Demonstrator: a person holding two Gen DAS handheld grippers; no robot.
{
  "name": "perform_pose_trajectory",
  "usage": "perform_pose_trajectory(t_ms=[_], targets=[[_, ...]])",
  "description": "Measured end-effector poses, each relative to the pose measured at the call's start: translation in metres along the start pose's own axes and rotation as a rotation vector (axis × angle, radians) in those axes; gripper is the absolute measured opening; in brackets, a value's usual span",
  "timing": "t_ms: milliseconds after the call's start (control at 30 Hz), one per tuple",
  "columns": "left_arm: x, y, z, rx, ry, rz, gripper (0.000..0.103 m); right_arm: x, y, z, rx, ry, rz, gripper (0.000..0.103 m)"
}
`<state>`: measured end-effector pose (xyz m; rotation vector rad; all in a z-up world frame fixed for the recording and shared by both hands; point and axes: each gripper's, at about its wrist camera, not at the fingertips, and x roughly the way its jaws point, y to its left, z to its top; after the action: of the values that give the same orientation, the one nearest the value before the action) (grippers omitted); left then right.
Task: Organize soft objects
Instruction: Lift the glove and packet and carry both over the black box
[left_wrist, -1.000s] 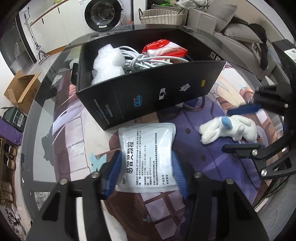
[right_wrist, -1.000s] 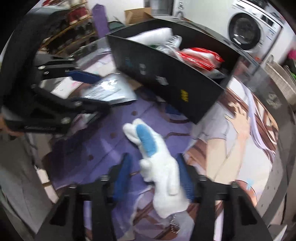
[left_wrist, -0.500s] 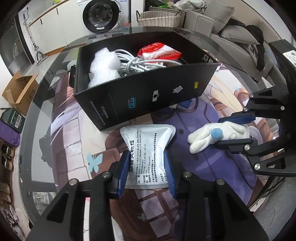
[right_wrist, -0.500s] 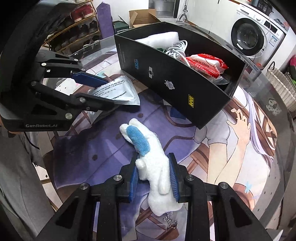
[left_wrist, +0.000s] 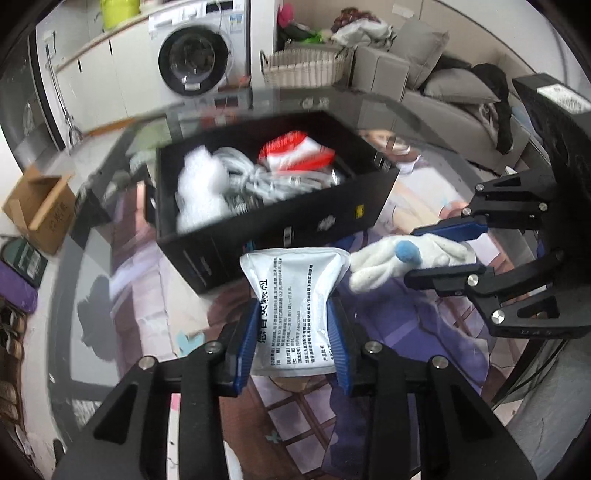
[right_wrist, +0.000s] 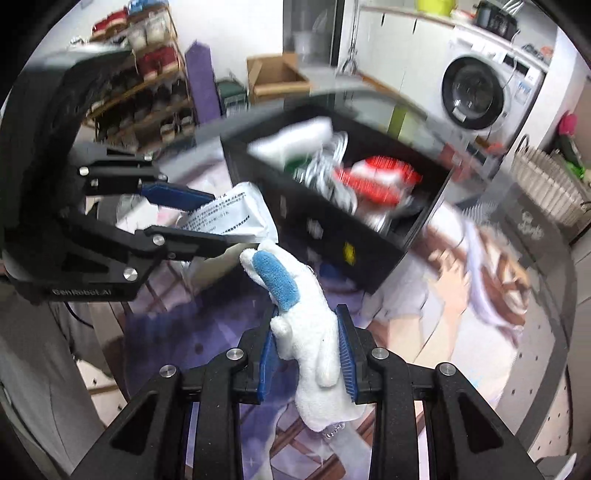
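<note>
The round glass table (left_wrist: 92, 258), covered by a printed mat (left_wrist: 424, 314), filled most of both views, and the black box (left_wrist: 295, 225) stood at about twelve o'clock from each gripper, already holding a white foam wad (left_wrist: 199, 184), a coil of grey cable (left_wrist: 258, 177) and a red-and-white packet (left_wrist: 295, 151). The left gripper (left_wrist: 293, 347) had its jaws clamped on the lower half of a flat white pouch (left_wrist: 295, 291), which was off the mat with its free end toward the box's near wall. At three o'clock from it, the right gripper (right_wrist: 306, 354) was closed around the body of a white plush toy (right_wrist: 306, 325) with a blue ear (right_wrist: 279, 280), its head nearly touching the pouch's corner. Both things looked light and yielding: the pouch seemed slick and likely to bow, so a hold near its middle should serve best, while the plush would squash and grip well anywhere along its trunk.
</note>
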<state>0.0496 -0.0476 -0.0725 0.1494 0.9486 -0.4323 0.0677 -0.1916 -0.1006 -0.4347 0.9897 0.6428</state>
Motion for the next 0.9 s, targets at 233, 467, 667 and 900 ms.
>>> perform_pose_trajectory(t_ms=[233, 467, 667, 900], targets=[[-0.037, 0.002, 0.011, 0.022, -0.209, 0.039, 0.034, -0.038, -0.005, 0.014, 0.053, -0.2, -0.01, 0.03], [-0.074, 0.011, 0.016, 0.009, -0.437, 0.074, 0.034, -0.079, 0.007, 0.017, 0.068, -0.47, -0.007, 0.03], [-0.094, 0.022, 0.008, 0.007, -0.547, 0.104, 0.035, -0.107, 0.024, 0.014, 0.047, -0.637, -0.057, 0.03], [-0.101, 0.026, 0.004, -0.015, -0.597, 0.152, 0.035, -0.124, 0.031, 0.013, 0.063, -0.724, -0.145, 0.03]])
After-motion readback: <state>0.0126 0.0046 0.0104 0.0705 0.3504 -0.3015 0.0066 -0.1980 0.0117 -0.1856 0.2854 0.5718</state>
